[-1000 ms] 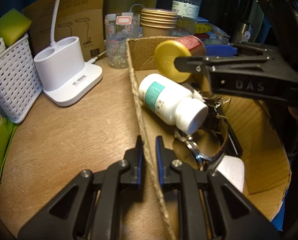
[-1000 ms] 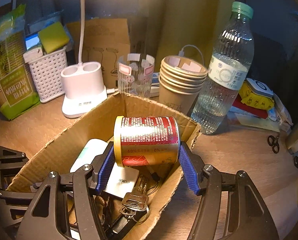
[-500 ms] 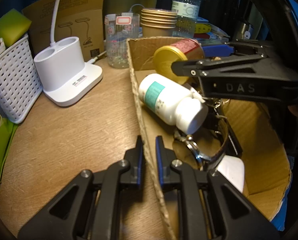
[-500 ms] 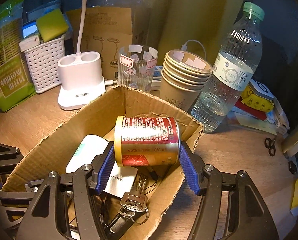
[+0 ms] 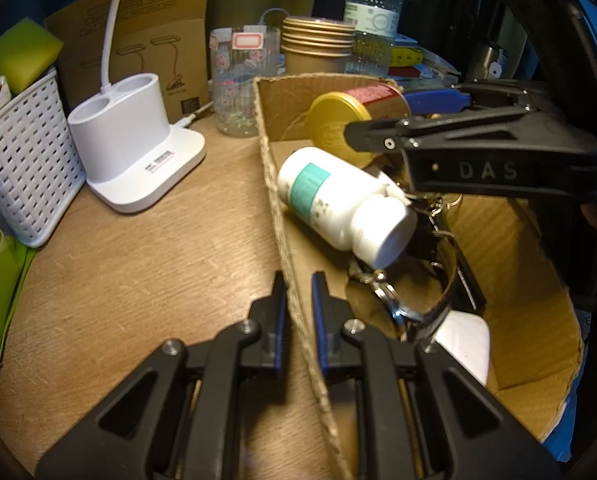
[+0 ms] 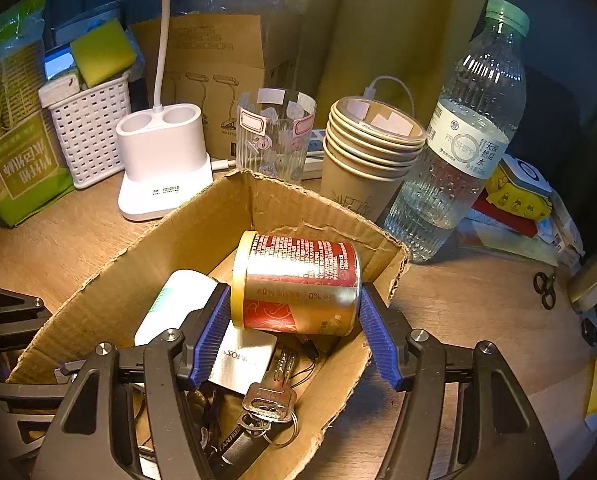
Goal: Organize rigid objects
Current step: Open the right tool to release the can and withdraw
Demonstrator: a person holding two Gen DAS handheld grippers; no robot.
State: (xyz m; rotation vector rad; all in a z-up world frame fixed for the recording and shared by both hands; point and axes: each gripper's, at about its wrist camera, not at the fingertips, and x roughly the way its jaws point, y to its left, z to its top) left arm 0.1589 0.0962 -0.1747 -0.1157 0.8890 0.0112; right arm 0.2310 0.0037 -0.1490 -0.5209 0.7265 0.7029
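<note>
So the right gripper (image 6: 294, 332) has brought the red-and-gold can (image 6: 296, 282) lower into the cardboard box (image 6: 202, 224) than a second ago, down at the box's far end. Its blue pads sit at both ends of the can; I can't tell if they're pressing or just off it. The left gripper (image 5: 298, 312) hasn't budged, pinched shut on the box's near left wall. I'd say the drop-off is nearly done. It's crowded in there: a white pill bottle (image 5: 338, 204) lies just beside the can, with keys (image 6: 268, 404) and a white card (image 6: 242, 360) underneath. Paper cups (image 6: 370, 152) and a water bottle (image 6: 466, 140) stand just past the far wall.
</note>
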